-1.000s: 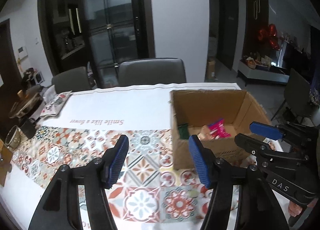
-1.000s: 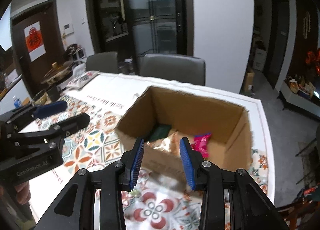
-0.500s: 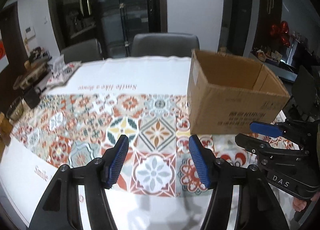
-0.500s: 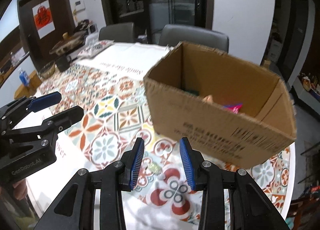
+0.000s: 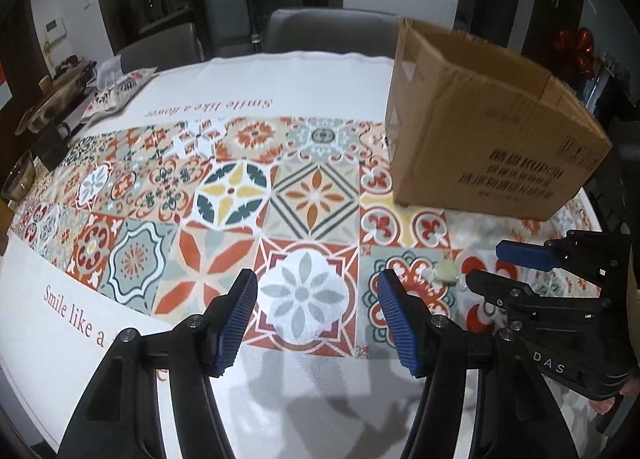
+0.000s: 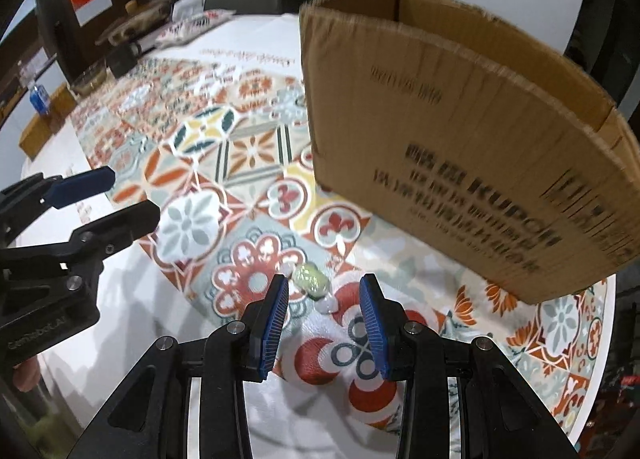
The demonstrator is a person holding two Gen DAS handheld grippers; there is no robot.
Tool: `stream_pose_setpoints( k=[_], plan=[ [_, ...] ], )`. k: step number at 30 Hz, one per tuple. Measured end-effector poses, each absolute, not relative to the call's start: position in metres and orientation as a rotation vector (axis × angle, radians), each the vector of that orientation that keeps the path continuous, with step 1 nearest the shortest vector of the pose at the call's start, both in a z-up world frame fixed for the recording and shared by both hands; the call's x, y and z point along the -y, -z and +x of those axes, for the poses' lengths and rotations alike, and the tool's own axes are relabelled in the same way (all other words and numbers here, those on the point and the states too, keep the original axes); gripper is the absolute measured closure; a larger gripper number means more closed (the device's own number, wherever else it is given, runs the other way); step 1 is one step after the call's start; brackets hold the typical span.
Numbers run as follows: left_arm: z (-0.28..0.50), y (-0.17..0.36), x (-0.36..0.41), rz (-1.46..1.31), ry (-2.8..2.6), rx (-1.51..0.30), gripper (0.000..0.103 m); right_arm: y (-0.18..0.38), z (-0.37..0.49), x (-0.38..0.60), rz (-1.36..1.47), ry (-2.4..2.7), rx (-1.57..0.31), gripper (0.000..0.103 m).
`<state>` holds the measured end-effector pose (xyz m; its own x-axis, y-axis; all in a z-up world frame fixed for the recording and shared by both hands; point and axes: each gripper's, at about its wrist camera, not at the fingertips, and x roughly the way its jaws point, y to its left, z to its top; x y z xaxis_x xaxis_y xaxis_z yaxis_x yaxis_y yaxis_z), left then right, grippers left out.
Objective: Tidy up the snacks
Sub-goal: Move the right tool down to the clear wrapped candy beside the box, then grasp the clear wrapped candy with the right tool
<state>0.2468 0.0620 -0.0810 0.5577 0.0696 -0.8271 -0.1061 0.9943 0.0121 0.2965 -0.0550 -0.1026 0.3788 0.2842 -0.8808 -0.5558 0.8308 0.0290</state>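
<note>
— Tools first: what are yours doing?
— My right tool (image 6: 323, 301) gapes narrowly, empty, just short of a pale green candy (image 6: 310, 279) on the counter (image 6: 132, 291) near the cardboard box (image 6: 460, 139). My left tool (image 5: 314, 309) stands wider, holding nothing.

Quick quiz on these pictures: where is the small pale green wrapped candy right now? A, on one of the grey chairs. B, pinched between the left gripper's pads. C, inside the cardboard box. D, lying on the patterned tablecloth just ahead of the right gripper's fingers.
D: the green candy lies on the tablecloth just beyond the open right gripper, outside the cardboard box.
</note>
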Motion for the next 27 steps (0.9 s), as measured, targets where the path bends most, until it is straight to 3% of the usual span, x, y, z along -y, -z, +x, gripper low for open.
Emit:
stream_pose_setpoints(
  k=[21, 24, 27],
  plan=[
    [0.256, 0.108, -0.068, -0.064, -0.133, -1.027, 0.042, 0.146, 0.316, 0.029, -0.348, -0.596, -1.136, 0.066],
    [0.256, 0.109, -0.069, -0.068, -0.131, -1.030, 0.042, 0.146, 0.315, 0.028, -0.351, -0.603, -1.127, 0.076],
    [0.256, 0.110, -0.069, -0.069, -0.134, -1.032, 0.042, 0.146, 0.314, 0.027, -0.348, -0.606, -1.126, 0.077]
  ],
)
